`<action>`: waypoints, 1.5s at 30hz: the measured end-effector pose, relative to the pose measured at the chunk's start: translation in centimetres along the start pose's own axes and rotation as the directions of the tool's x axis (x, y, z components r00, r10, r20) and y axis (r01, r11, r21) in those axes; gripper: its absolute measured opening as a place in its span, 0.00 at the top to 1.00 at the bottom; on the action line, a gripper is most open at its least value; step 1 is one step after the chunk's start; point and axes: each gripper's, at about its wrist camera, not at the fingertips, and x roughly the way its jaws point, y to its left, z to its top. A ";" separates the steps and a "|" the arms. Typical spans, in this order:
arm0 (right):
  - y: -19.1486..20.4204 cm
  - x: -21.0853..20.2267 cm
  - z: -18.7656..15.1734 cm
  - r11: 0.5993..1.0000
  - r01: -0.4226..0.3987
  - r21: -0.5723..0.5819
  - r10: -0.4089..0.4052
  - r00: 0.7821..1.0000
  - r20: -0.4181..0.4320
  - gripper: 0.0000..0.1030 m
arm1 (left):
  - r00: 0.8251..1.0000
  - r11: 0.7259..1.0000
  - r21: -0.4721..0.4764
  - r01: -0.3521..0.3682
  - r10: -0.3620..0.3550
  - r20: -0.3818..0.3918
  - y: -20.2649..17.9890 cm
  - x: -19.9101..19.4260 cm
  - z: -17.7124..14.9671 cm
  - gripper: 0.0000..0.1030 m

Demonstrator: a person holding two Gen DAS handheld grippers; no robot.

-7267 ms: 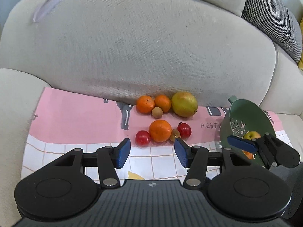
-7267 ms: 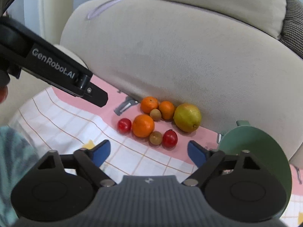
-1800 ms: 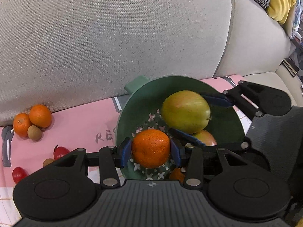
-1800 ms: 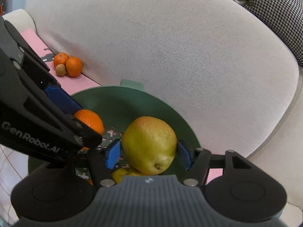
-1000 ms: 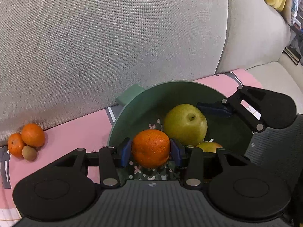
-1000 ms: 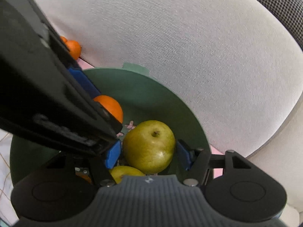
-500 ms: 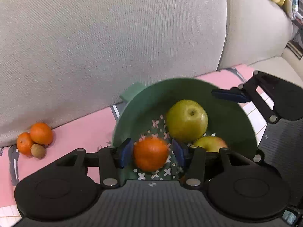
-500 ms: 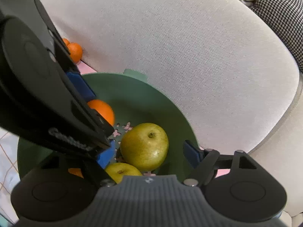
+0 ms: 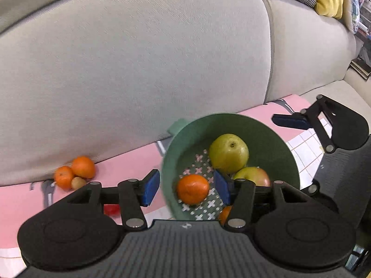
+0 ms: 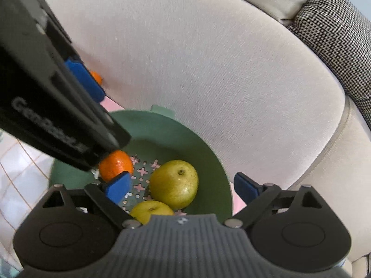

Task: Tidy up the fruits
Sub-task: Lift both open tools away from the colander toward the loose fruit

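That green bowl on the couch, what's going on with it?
A person with two handheld grippers is sorting fruit into the green bowl. The left gripper and right gripper have just been opening, leaving an orange and a pear in it. Two oranges remain on the pink cloth.

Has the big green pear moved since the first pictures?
Yes. The pear left the sofa back beside the oranges and now lies inside the green colander.

**Fruit lies loose in the green colander**

The right gripper (image 10: 183, 188), its jaws just opened wide, grips nothing above the colander (image 10: 215, 162). A pear (image 10: 174, 184), an orange (image 10: 116, 164) and an apple (image 10: 150, 212) lie inside. The left gripper's (image 10: 84, 81) body crosses the upper left.
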 end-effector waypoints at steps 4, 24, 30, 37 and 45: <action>0.3 -2.2 0.3 0.995 -0.028 0.091 0.026 0.999 0.021 0.06 | 0.998 0.999 0.010 -0.046 0.045 0.032 0.6 -2.1 -0.8 0.36; 5.7 -4.6 6.4 0.879 -0.292 0.377 0.261 0.956 0.132 0.06 | 0.982 0.979 -0.135 -0.152 0.165 0.096 7.3 -9.9 -6.0 0.35; 7.9 -4.4 7.3 0.877 -0.323 0.355 0.307 0.946 0.103 0.06 | 0.976 0.962 -0.208 -0.176 0.198 0.090 10.4 -11.0 -7.5 0.35; 10.0 -3.7 8.8 0.881 -0.336 0.332 0.324 0.941 0.093 0.06 | 0.973 0.942 -0.277 -0.189 0.218 0.078 13.7 -11.4 -9.1 0.35; 11.9 -1.9 10.4 0.898 -0.332 0.289 0.322 0.943 0.081 0.10 | 0.987 0.932 -0.343 -0.118 0.149 0.067 16.2 -9.6 -9.9 0.35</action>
